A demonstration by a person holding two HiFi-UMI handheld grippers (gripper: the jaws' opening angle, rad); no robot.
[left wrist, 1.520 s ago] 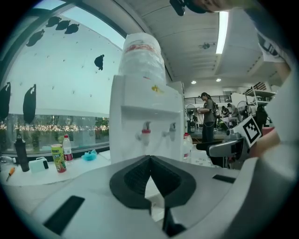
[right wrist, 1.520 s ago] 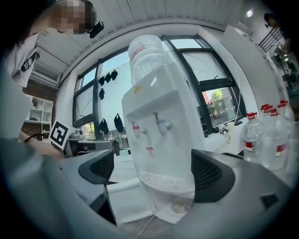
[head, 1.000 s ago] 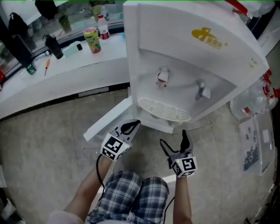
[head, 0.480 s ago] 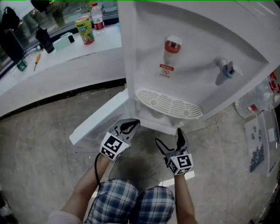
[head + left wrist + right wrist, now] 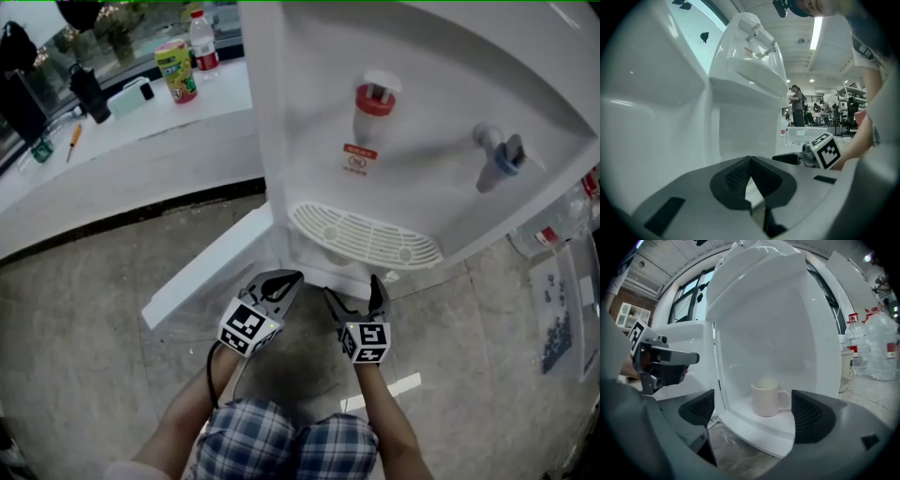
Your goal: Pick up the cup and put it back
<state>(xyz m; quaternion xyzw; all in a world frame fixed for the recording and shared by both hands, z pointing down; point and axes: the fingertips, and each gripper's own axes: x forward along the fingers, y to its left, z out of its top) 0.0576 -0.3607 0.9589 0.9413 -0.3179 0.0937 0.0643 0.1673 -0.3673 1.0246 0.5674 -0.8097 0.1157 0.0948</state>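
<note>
In the head view, a big white water dispenser (image 5: pixel 309 141) stands at 12 o'clock from the two grippers. It has a red tap (image 5: pixel 375 99) and a blue tap (image 5: pixel 507 156), with a white drip tray (image 5: pixel 366 236) under them. Its little door (image 5: pixel 206 274) hangs open toward 10 o'clock. The left gripper (image 5: pixel 287 279) and the right gripper (image 5: pixel 353 296) are low down in front of the dispenser, close side by side. In the left gripper view, the left gripper (image 5: pixel 750 161) has its fingers pressed together with nothing in them, and the right gripper (image 5: pixel 813 153) shows at 3 o'clock. In the right gripper view, the right gripper (image 5: pixel 754 409) has its fingers wide apart and holds nothing. The cup (image 5: pixel 766 397) stands upright on the white floor of the dispenser's open cupboard (image 5: pixel 740 362), straight ahead between the fingers but not touching them. Its handle points to 3 o'clock.
</note>
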